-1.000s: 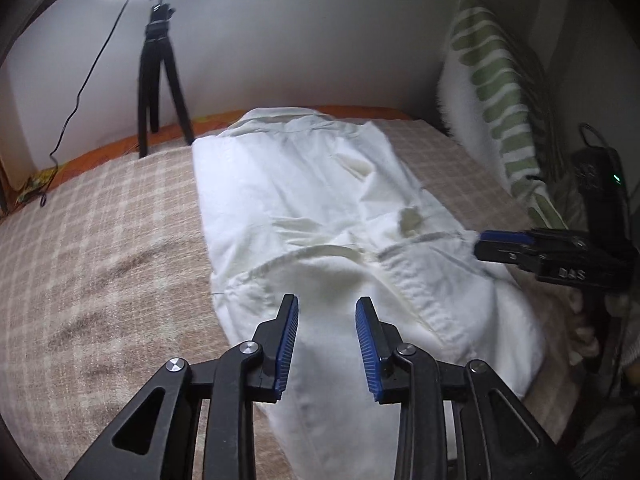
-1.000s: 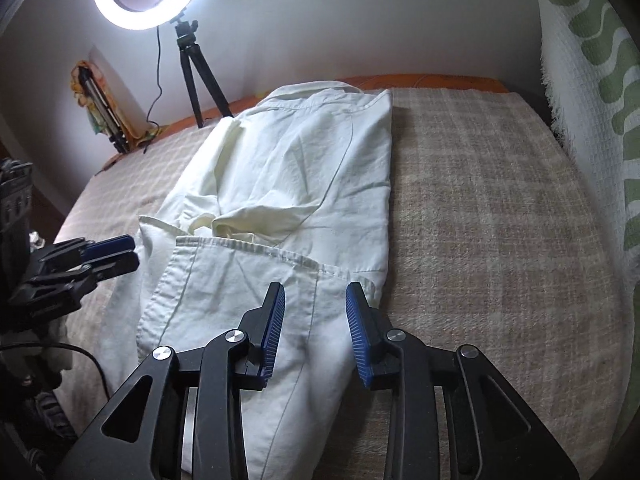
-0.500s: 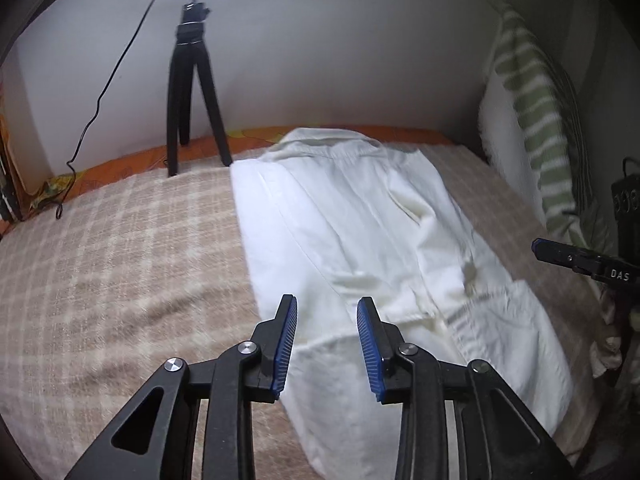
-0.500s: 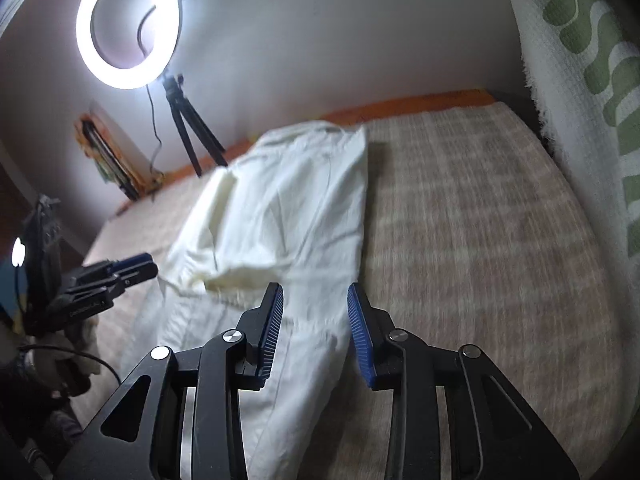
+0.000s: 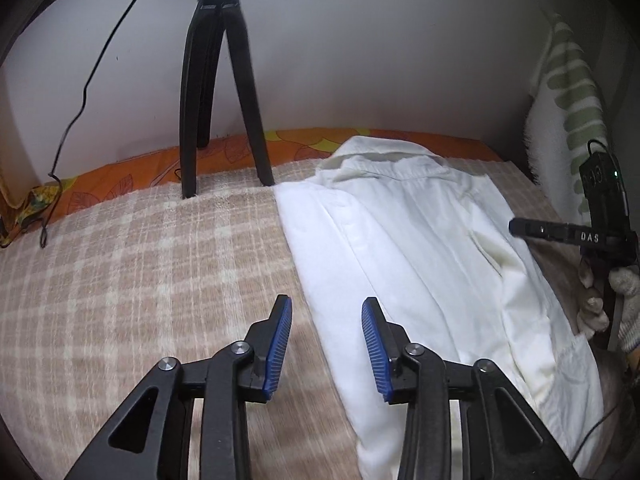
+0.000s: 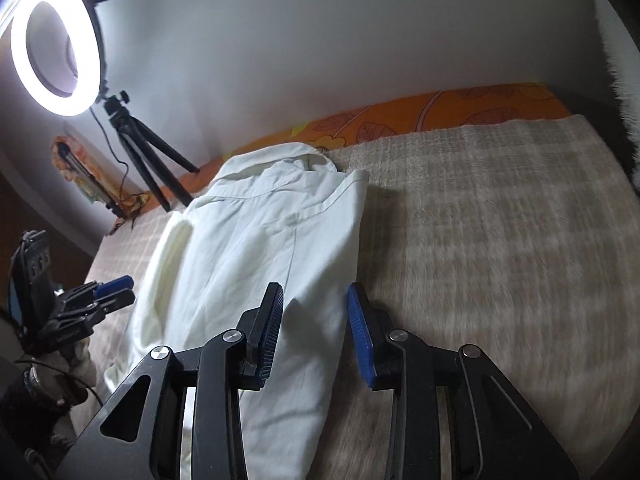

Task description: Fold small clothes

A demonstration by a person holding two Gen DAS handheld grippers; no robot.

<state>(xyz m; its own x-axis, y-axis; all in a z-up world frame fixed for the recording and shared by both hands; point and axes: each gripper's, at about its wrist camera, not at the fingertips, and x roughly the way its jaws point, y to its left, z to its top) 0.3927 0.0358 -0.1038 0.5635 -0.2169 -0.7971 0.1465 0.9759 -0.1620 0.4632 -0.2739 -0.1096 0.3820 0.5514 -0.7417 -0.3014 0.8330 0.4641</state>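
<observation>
A white collared shirt (image 5: 404, 248) lies flat on the checked beige blanket (image 5: 140, 280), folded into a long narrow strip, collar at the far end; it also shows in the right wrist view (image 6: 256, 248). My left gripper (image 5: 326, 344) is open and empty, hovering over the shirt's left edge. My right gripper (image 6: 316, 328) is open and empty, hovering over the shirt's right edge. Each gripper shows from the side in the other's view, the right one (image 5: 560, 232) and the left one (image 6: 100, 300).
A black tripod (image 5: 216, 92) stands on the bed's far left, carrying a lit ring light (image 6: 56, 44). An orange patterned sheet (image 6: 440, 112) edges the wall. A green-striped white pillow (image 5: 568, 120) leans at the right. A cable (image 5: 80, 92) hangs down the wall.
Both grippers have moved forward along the shirt toward the collar. The shirt's folded lower part has dropped out of the near view. Both stay open.
</observation>
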